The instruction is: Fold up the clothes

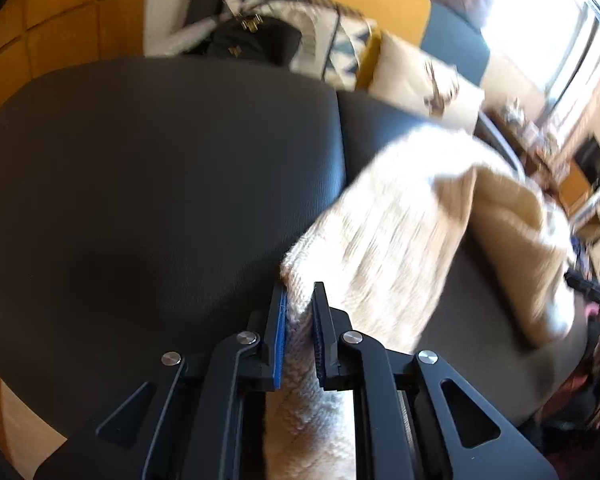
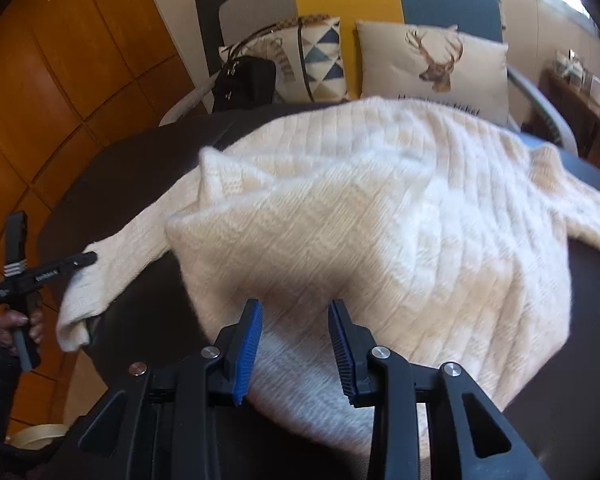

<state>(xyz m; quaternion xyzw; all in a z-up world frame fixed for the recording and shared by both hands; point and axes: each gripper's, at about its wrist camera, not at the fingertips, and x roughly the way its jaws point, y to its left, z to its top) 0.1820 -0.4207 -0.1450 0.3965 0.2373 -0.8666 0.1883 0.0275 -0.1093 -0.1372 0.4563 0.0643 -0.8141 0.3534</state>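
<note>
While lying spread on the black table (image 1: pixel 160 160), soft and floppy: 1 cream knit sweater (image 2: pixel 360 208). Looks thick and fuzzy, not heavy, not slippery, not easy to break. Sure to sag and bunch up if lifted by the middle. Best to grab at the edges: a cuff, the hem, a shoulder.

Pinched on the cuff end of 1 sleeve (image 1: pixel 380 240): the left gripper (image 1: pixel 300 296), jaws nearly closed, wool squeezed between the blue pads. Hanging over the near hem: the right gripper (image 2: pixel 294 312), jaws partly open, wool showing in the gap but no squeeze to see, so probably holding nothing.

Behind the table: a deer cushion (image 2: pixel 432 68), a triangle cushion (image 2: pixel 316 60) and a black bag (image 2: pixel 244 80). All off the sweater. Plenty of bare table beside the sleeve, so nothing in the way of a fold.
</note>
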